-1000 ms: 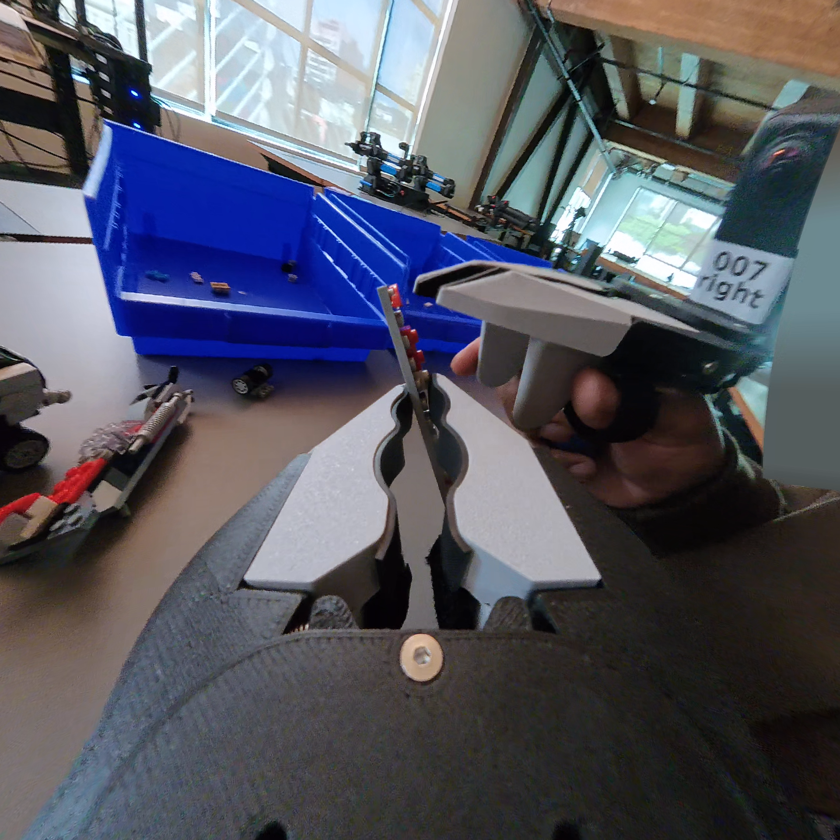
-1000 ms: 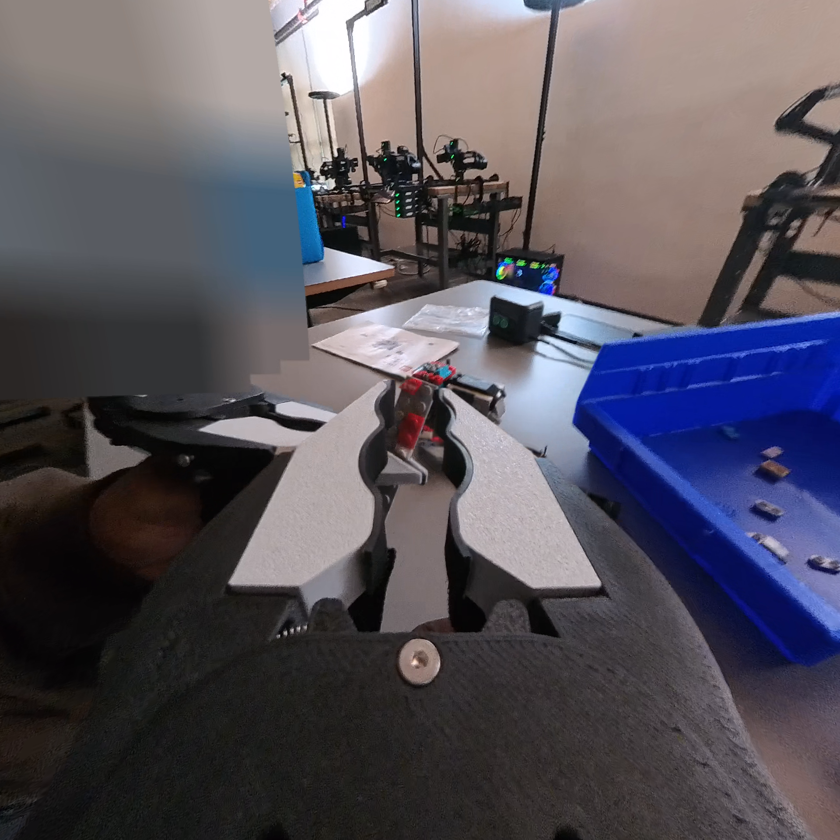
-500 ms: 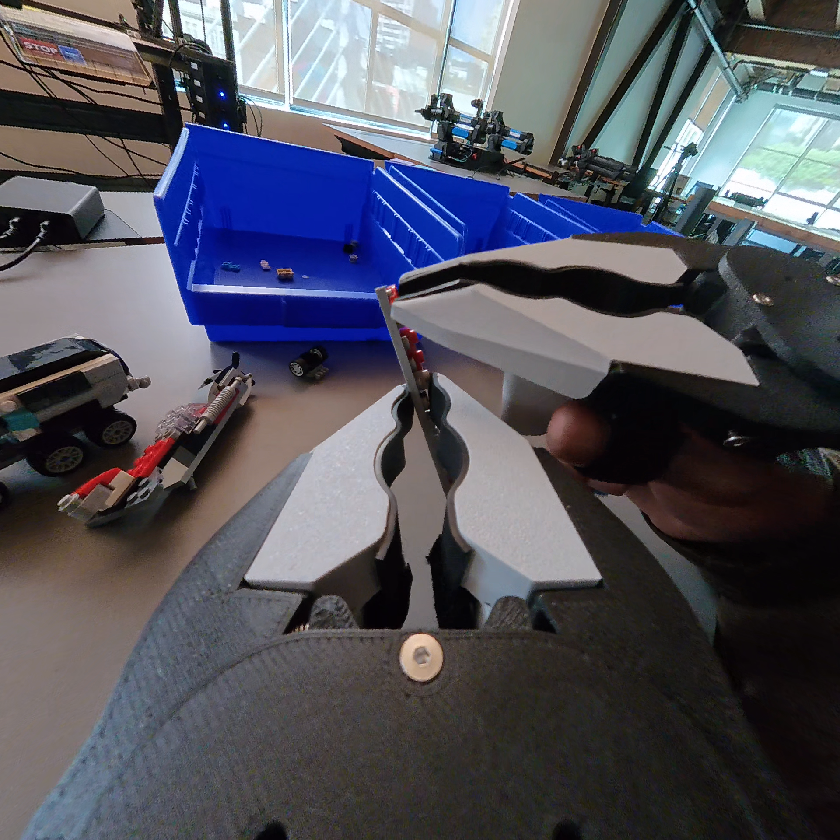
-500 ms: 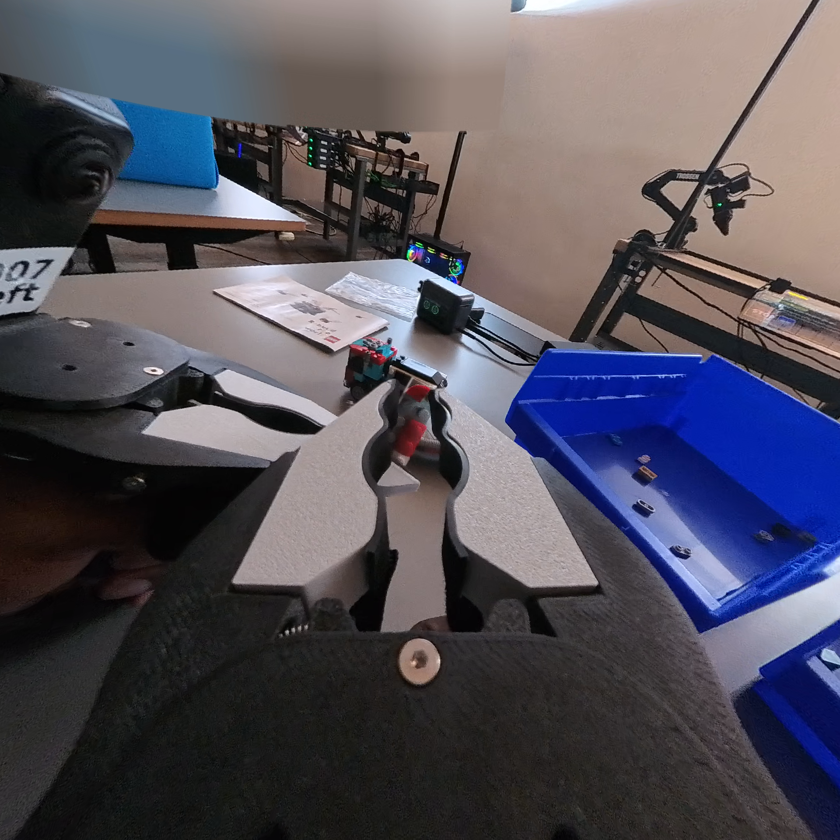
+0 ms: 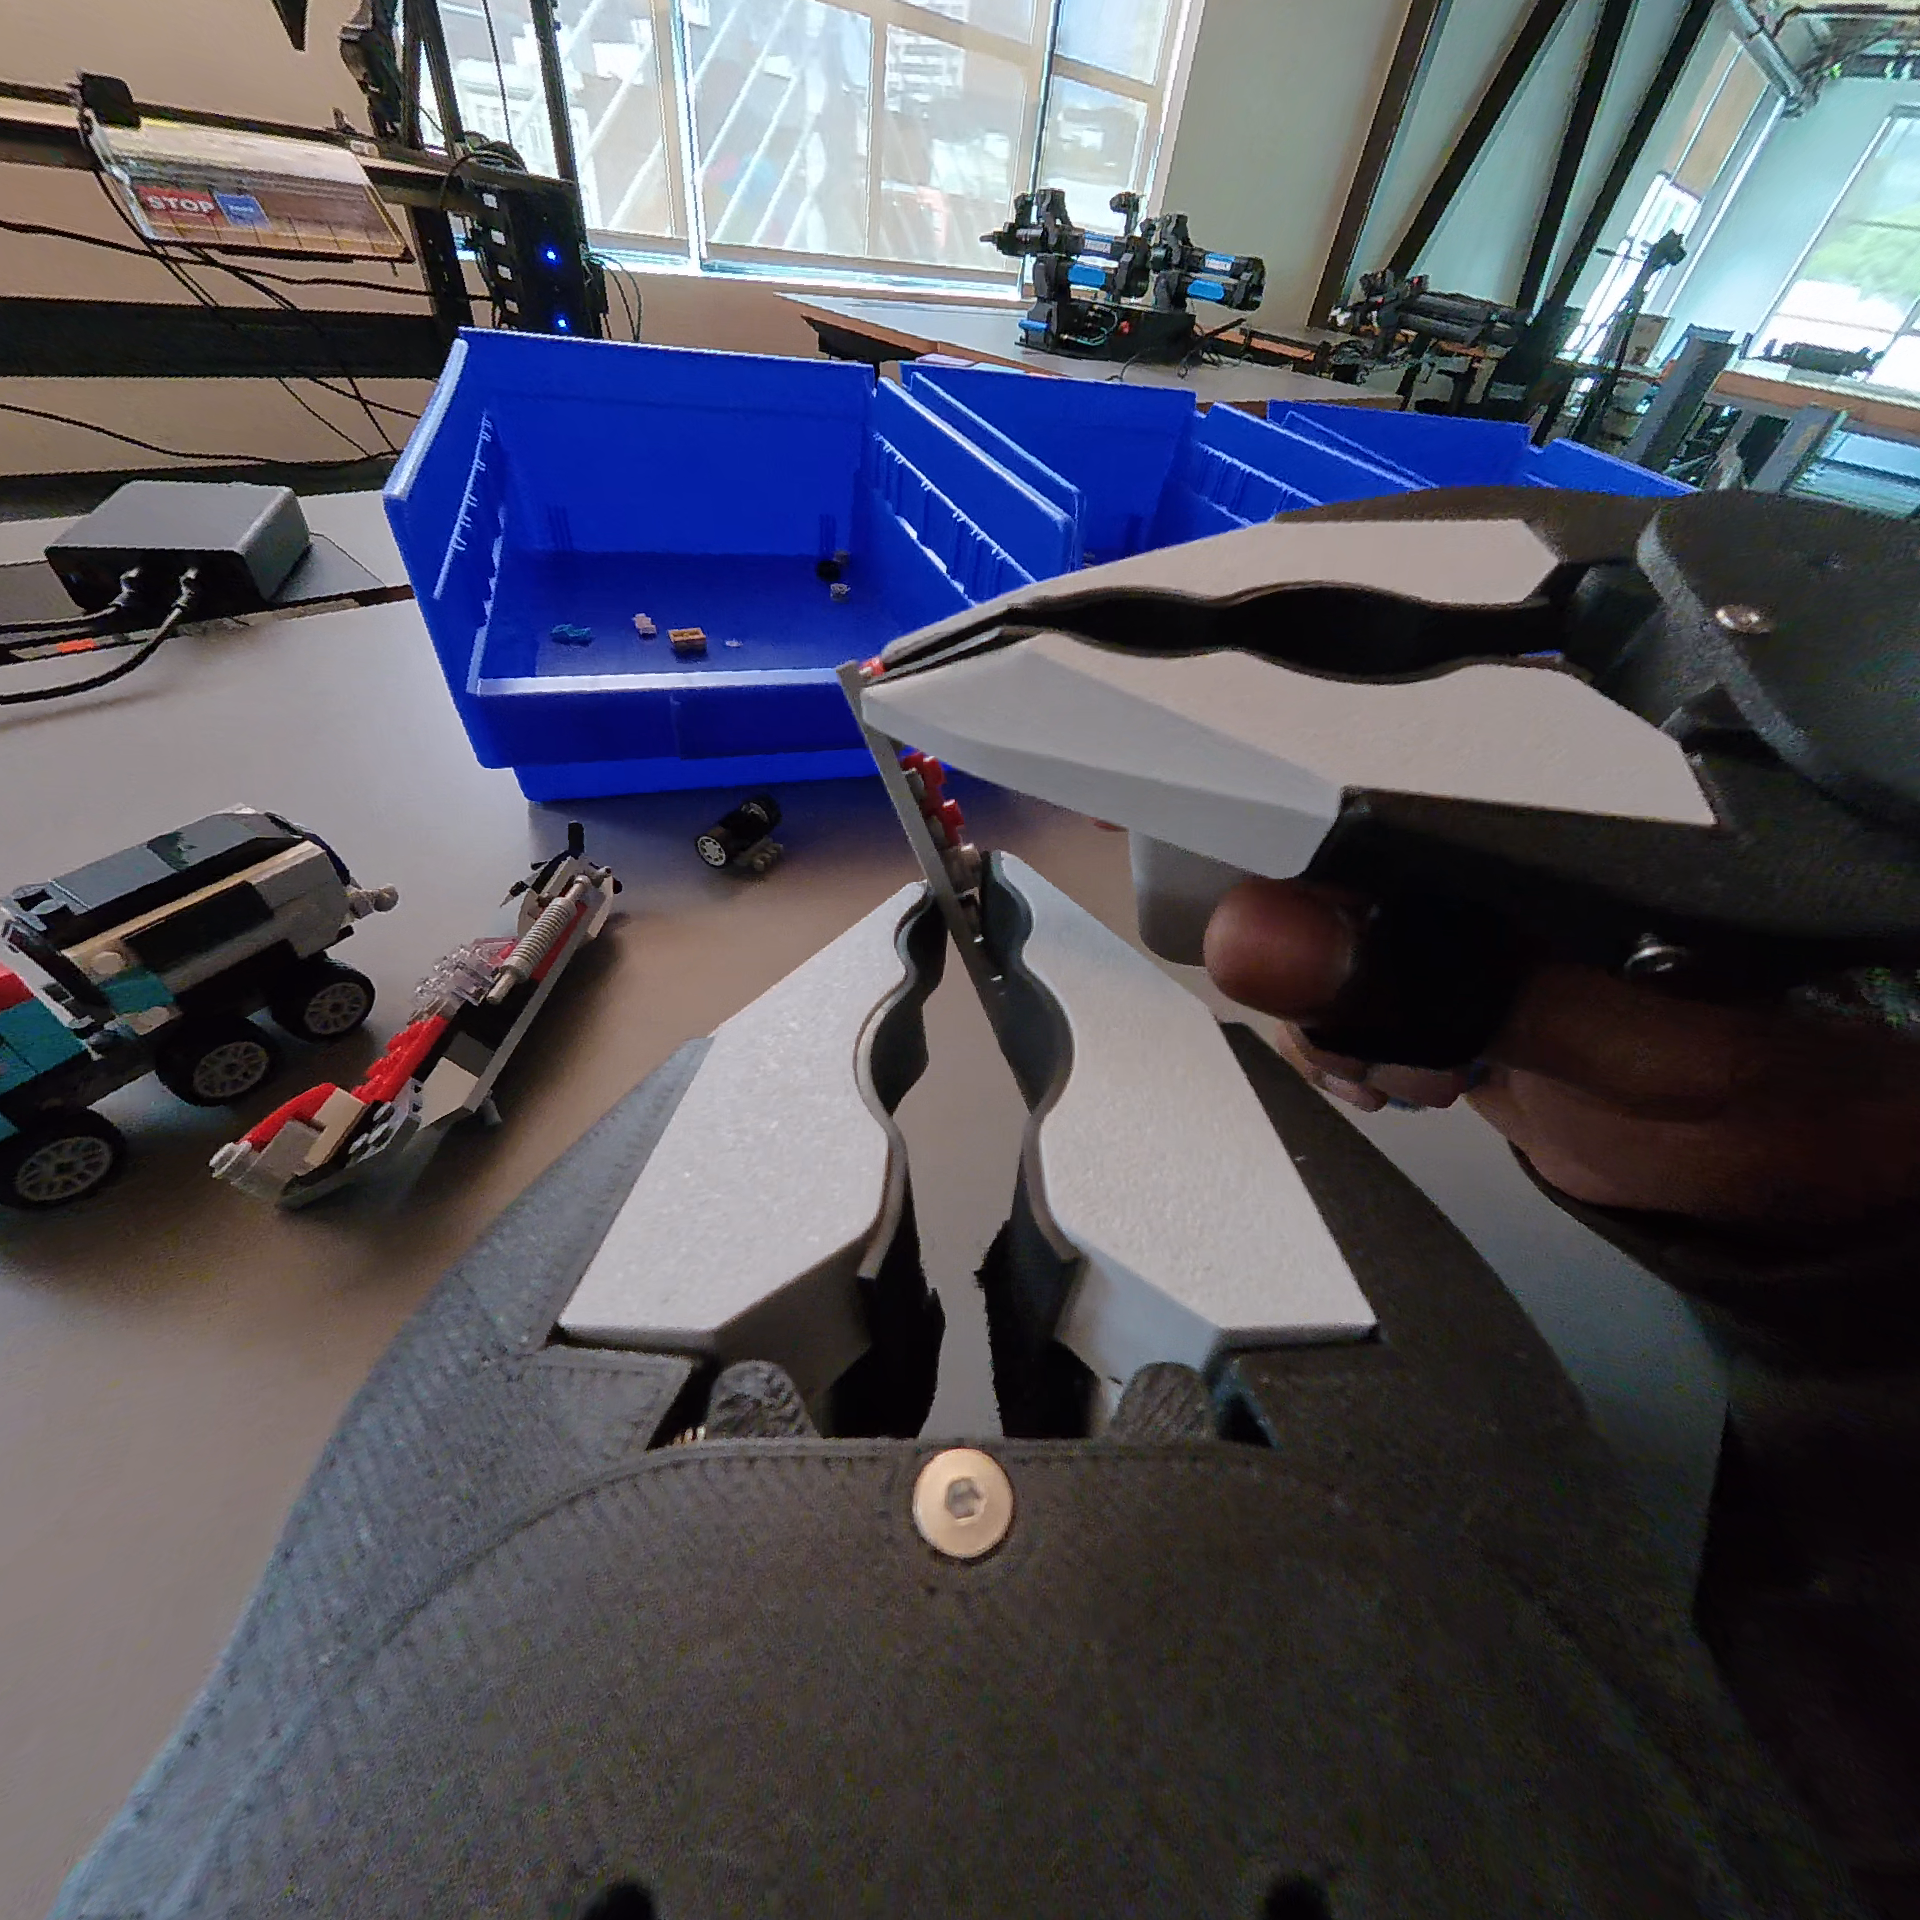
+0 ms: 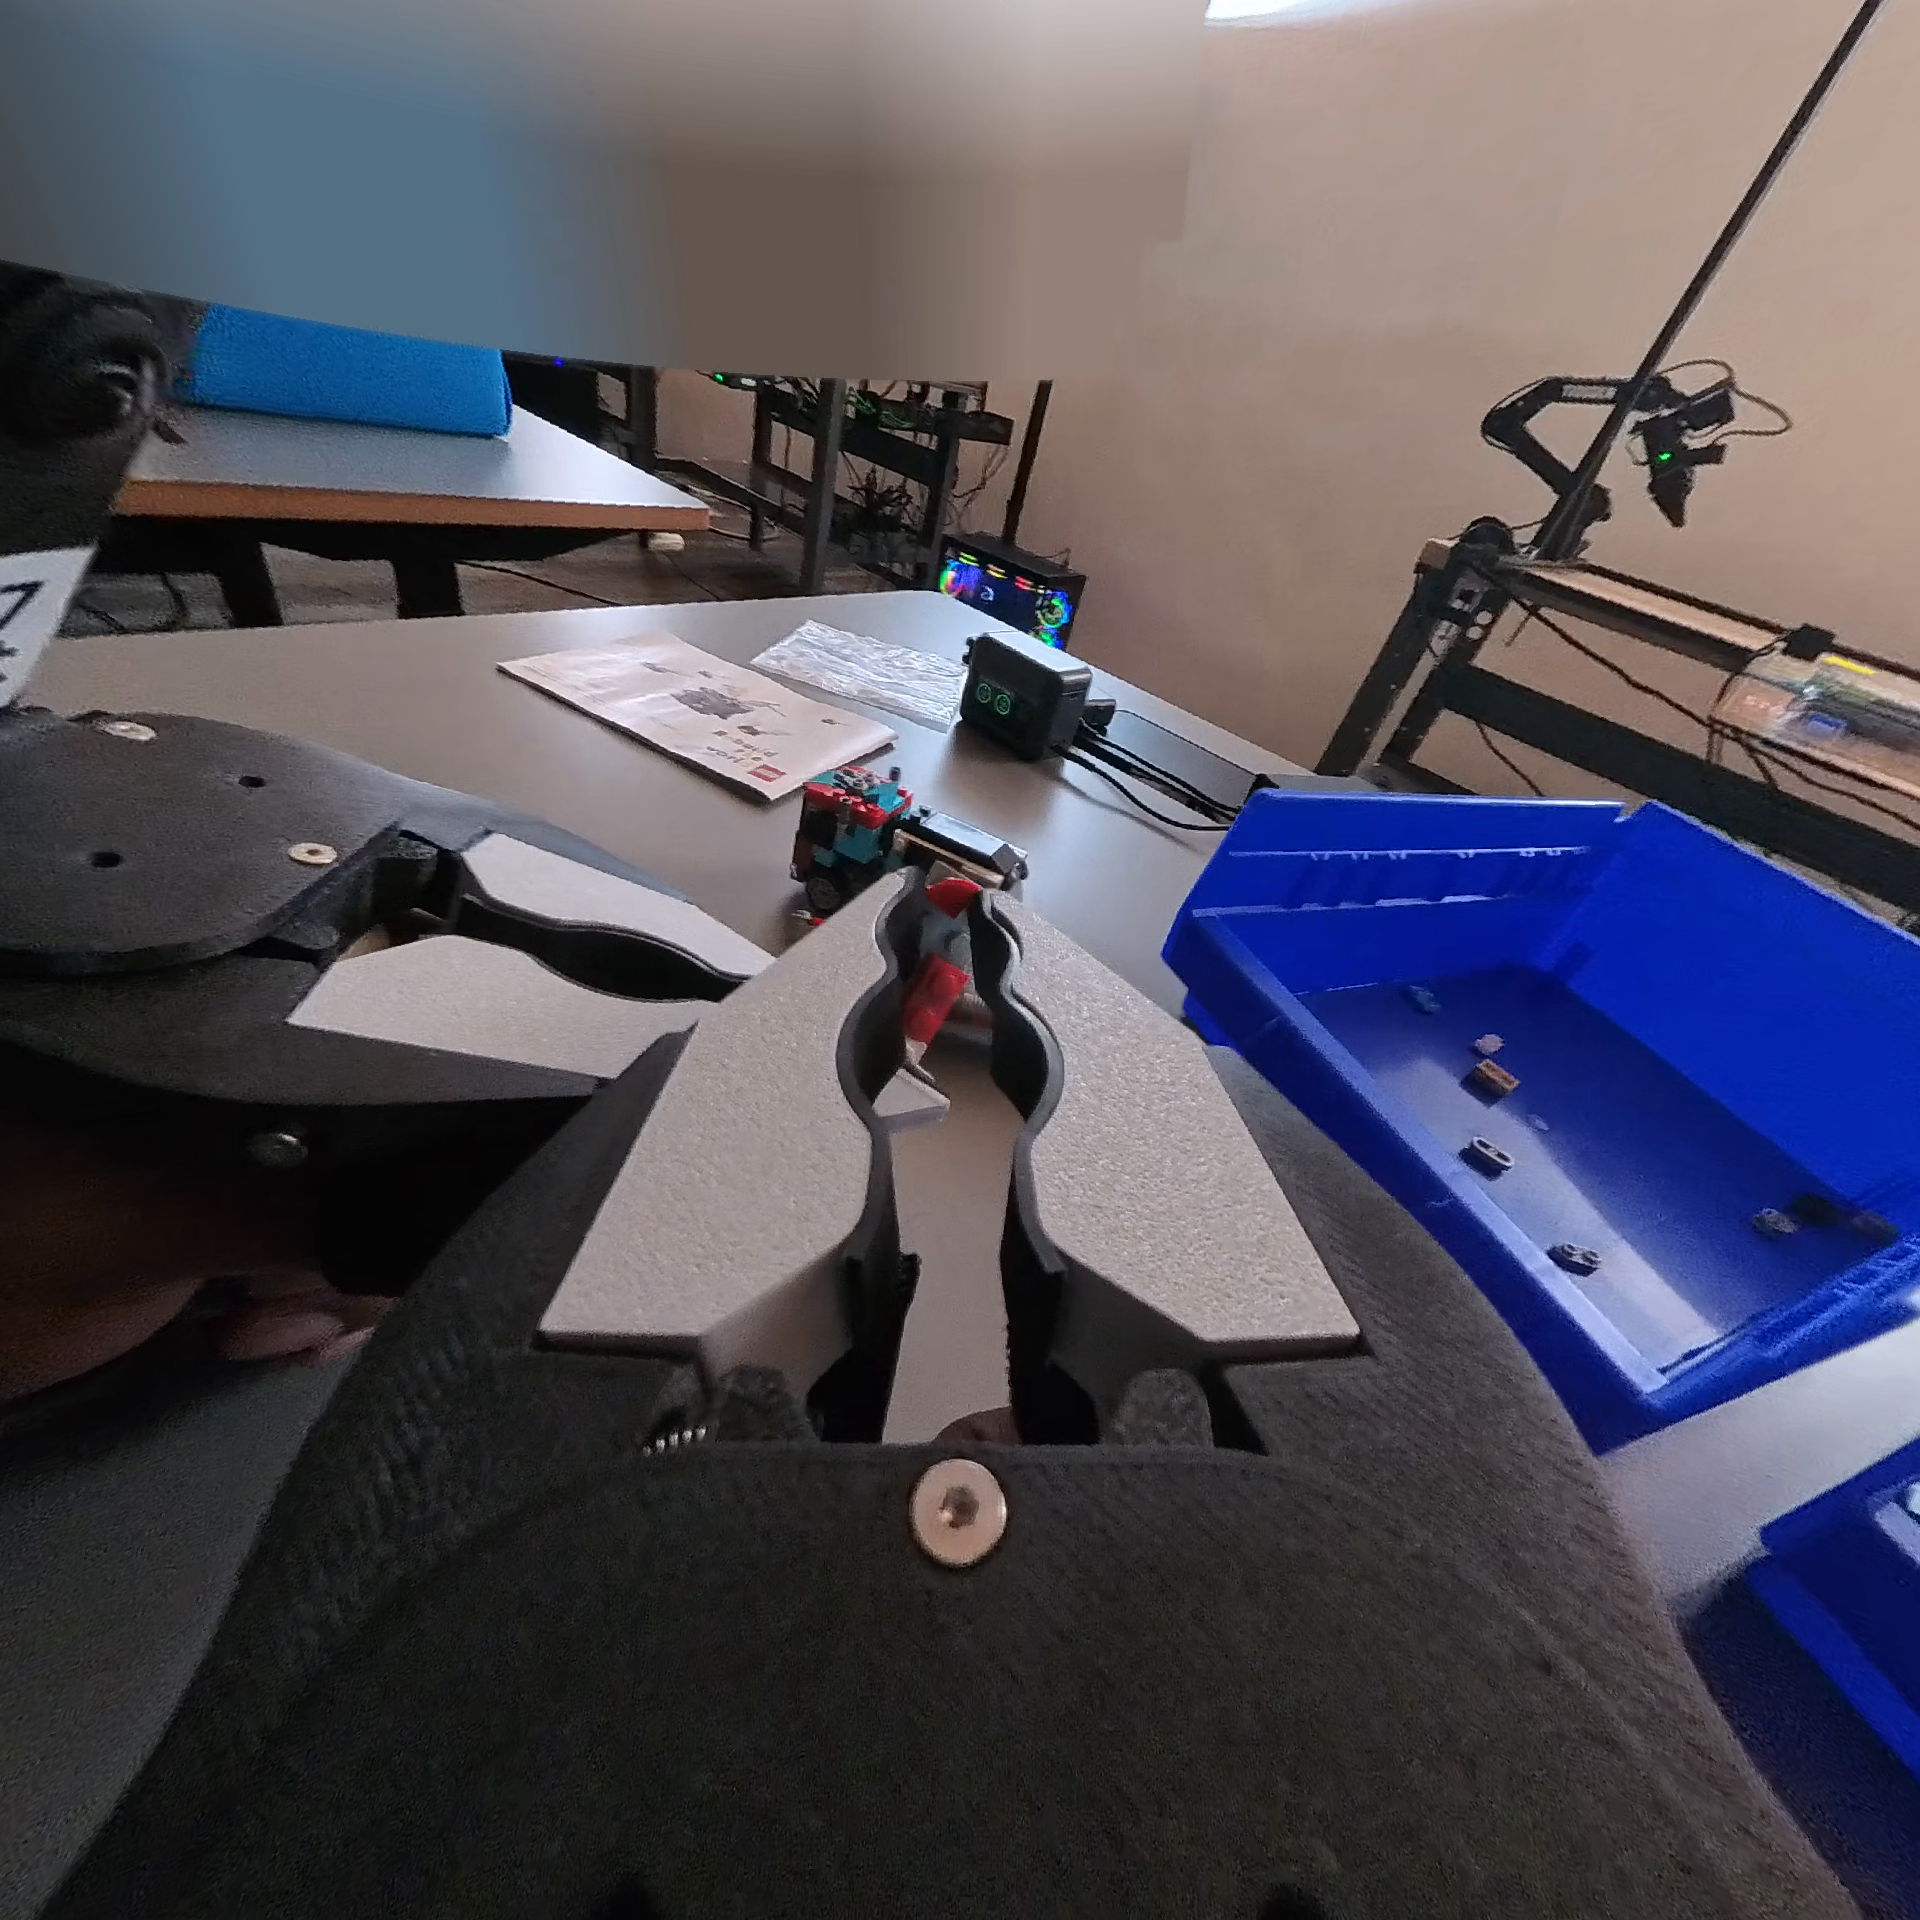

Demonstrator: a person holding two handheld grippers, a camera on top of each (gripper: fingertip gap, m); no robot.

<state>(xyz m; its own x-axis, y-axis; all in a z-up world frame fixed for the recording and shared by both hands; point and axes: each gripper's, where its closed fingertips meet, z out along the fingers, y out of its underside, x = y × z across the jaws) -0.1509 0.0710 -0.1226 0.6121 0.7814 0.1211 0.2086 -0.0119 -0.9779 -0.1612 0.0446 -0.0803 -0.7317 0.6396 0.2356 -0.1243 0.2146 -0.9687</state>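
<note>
Gripping one thin grey plate (image 5: 940, 883) studded with red and grey bricks, both tongs meet over the dark grey table (image 5: 208, 1403), just in front of the nearest blue bin (image 5: 665, 540).

The left tongs (image 5: 961, 914) are narrowed onto the plate's lower end, and the fingers (image 5: 790, 1049) press its faces. The plate rises from them with its long axis steep, leaning away toward the bin. The right tongs (image 5: 883, 675) come in from the right, crosswise to the plate. They are closed to a narrow gap at its top end, on the red brick (image 6: 935, 987) seated there. In the right wrist view, that brick sits between the right fingertips (image 6: 821, 997), with the plate's grey corner below it. Both tongs touch the piece, so neither hand is nearer than the other.

Left of the bin's front wall, on the table, lie a loose wheel pair (image 5: 740, 831), a red and grey brick model with a spring (image 5: 436, 1039), and a toy truck (image 5: 156, 966). A few small parts lie inside the bin. More blue bins (image 5: 1299, 457) stand in a row to its right. Farther left of the bin are a black box with cables (image 5: 177, 545), a booklet (image 6: 696, 712) and a clear bag (image 6: 857, 670).

Behind the bin are large windows, racks and other benches carrying equipment.
</note>
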